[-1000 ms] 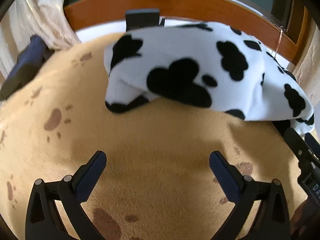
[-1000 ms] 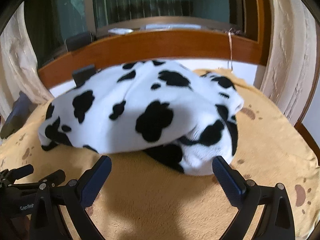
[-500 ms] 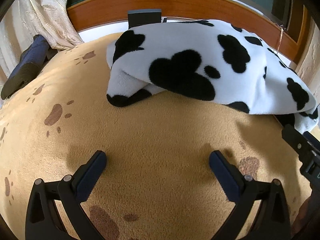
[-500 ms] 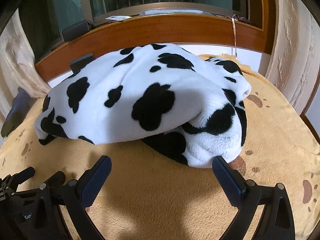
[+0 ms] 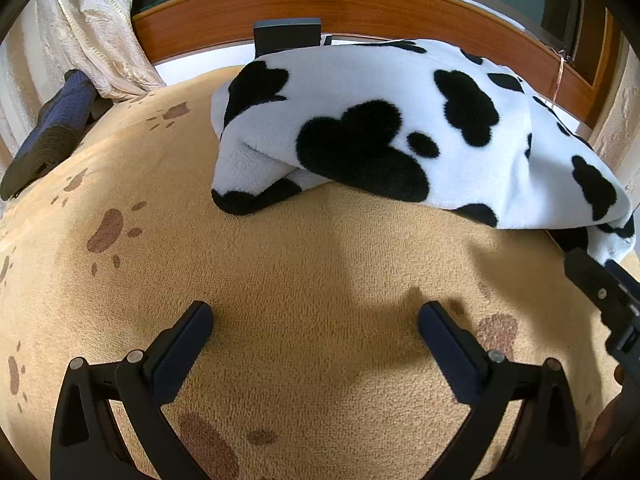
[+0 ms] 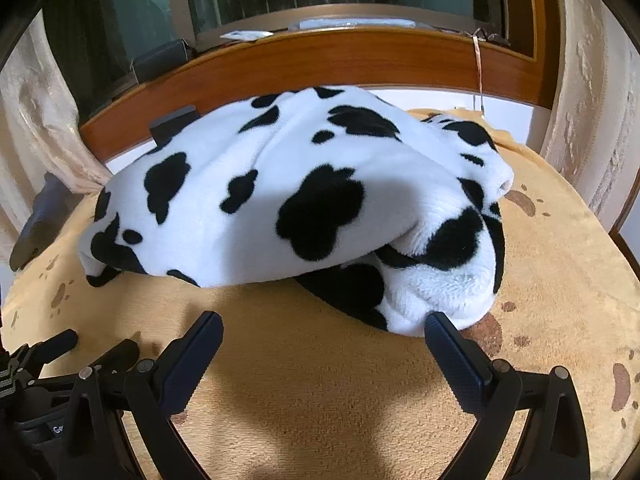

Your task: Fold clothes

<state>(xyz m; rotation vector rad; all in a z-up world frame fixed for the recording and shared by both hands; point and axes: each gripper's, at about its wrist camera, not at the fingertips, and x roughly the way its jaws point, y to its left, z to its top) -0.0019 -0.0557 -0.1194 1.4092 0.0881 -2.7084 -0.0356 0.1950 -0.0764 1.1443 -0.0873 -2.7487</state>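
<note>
A white fleece garment with black cow patches (image 5: 400, 136) (image 6: 304, 204) lies folded in a thick bundle on a tan blanket with brown paw prints (image 5: 312, 280) (image 6: 304, 380). My left gripper (image 5: 314, 316) is open over bare blanket, a short way in front of the bundle's near edge. My right gripper (image 6: 324, 326) is open too; its right fingertip (image 6: 440, 324) sits close against the bundle's lower right fold, whether touching I cannot tell. Nothing is held by either one. The right gripper's body (image 5: 604, 296) shows at the right edge of the left wrist view.
A wooden headboard (image 5: 360, 8) (image 6: 320, 60) runs behind the bundle, with a window above. Cream curtains (image 5: 92, 28) (image 6: 588, 80) hang at both sides. A dark blue folded item (image 5: 52, 132) lies at the far left. A small dark box (image 5: 286, 34) stands behind the garment.
Both grippers have moved closer to the folded garment, which now looks larger. The right fingertip has come up against its lower right fold. Both stay open.
</note>
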